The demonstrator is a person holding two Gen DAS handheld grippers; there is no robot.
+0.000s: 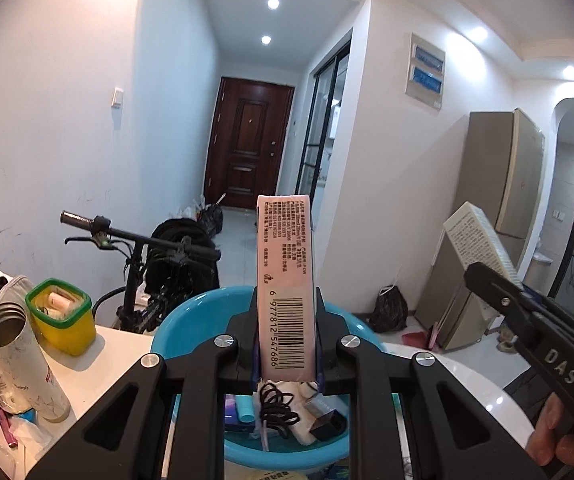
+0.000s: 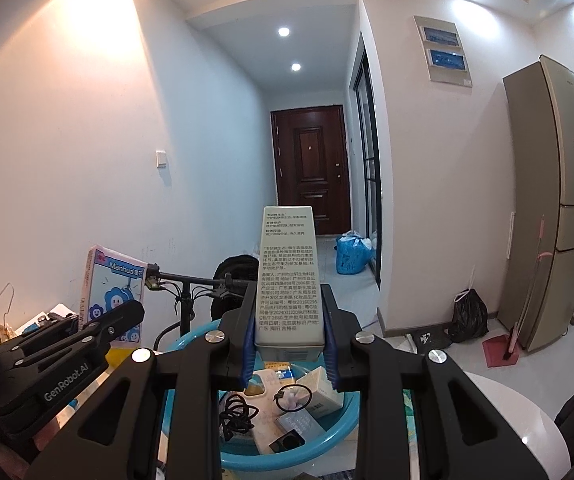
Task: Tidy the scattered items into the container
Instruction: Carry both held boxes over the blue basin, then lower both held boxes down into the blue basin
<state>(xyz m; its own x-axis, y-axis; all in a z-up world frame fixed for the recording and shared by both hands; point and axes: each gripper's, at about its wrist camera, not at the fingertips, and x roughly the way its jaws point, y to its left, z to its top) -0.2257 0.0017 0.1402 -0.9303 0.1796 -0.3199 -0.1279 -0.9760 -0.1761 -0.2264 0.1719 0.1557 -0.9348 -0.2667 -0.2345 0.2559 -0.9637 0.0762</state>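
My left gripper [image 1: 287, 332] is shut on a pink pack [image 1: 285, 280] with a barcode, held upright over the blue basin [image 1: 185, 320]. In the right wrist view, my right gripper [image 2: 290, 336] is shut on a pale green box [image 2: 290, 276] printed with text, also upright above the blue basin [image 2: 343, 428]. Several items lie in the basin: black hair ties [image 2: 237, 416], small boxes [image 2: 321, 392] and a dark case [image 1: 327, 426]. The right gripper with its box [image 1: 483, 240] shows at the right of the left view; the left gripper [image 2: 67, 344] with the blue-faced pack [image 2: 113, 292] shows at the left of the right view.
On the white table [image 1: 87, 368] left of the basin stand a yellow tub [image 1: 61, 316] with a green rim, a steel tumbler [image 1: 19, 364] and small bottles. A bicycle [image 1: 143, 240] stands behind the table. A fridge [image 2: 555, 200] is at the right.
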